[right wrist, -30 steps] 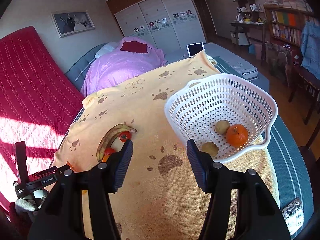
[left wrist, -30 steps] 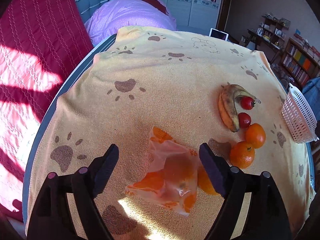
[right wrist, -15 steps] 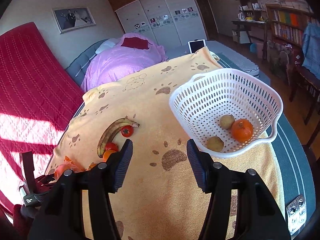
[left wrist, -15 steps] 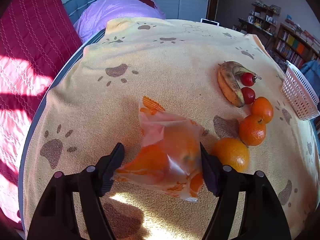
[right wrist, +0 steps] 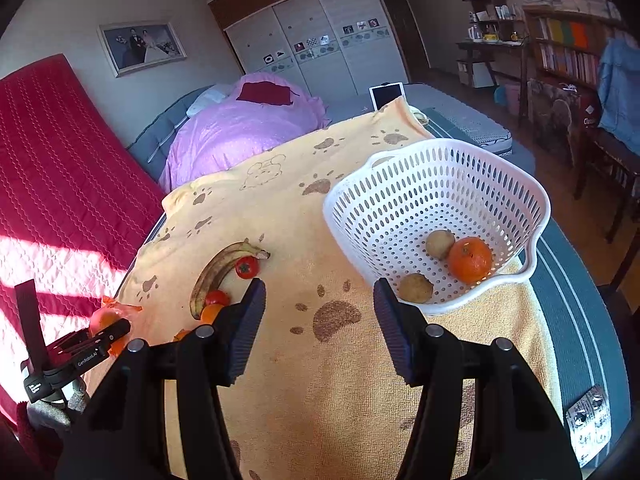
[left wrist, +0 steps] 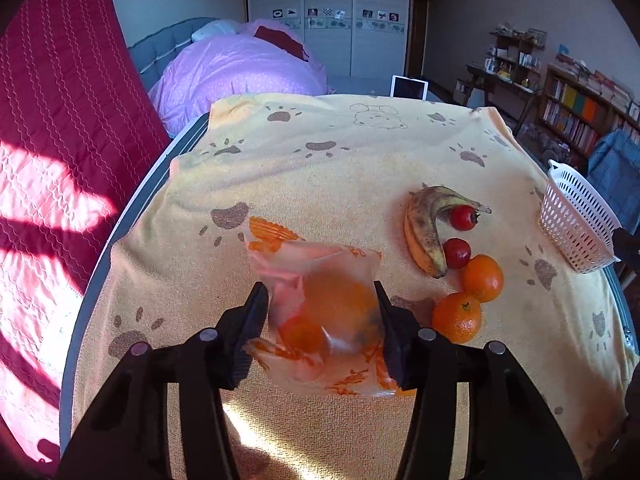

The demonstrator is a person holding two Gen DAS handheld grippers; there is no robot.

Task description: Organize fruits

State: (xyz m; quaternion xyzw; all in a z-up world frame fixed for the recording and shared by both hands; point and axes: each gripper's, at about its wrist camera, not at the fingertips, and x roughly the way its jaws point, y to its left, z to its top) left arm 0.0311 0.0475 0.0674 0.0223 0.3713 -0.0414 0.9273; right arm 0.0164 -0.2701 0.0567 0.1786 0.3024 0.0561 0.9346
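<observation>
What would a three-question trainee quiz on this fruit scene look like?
1. What lies in the white basket?
A) two brownish fruits and an orange
B) a bunch of grapes
C) nothing
2. True or false: the banana touches the basket.
3. Fill in: between the fingers of the left gripper sits a ____.

Key
1. A.
2. False: it lies well apart from the basket, beside two tomatoes.
3. plastic bag, with an orange fruit showing through it. The jaws are closing, with the pads against the bag's sides.
</observation>
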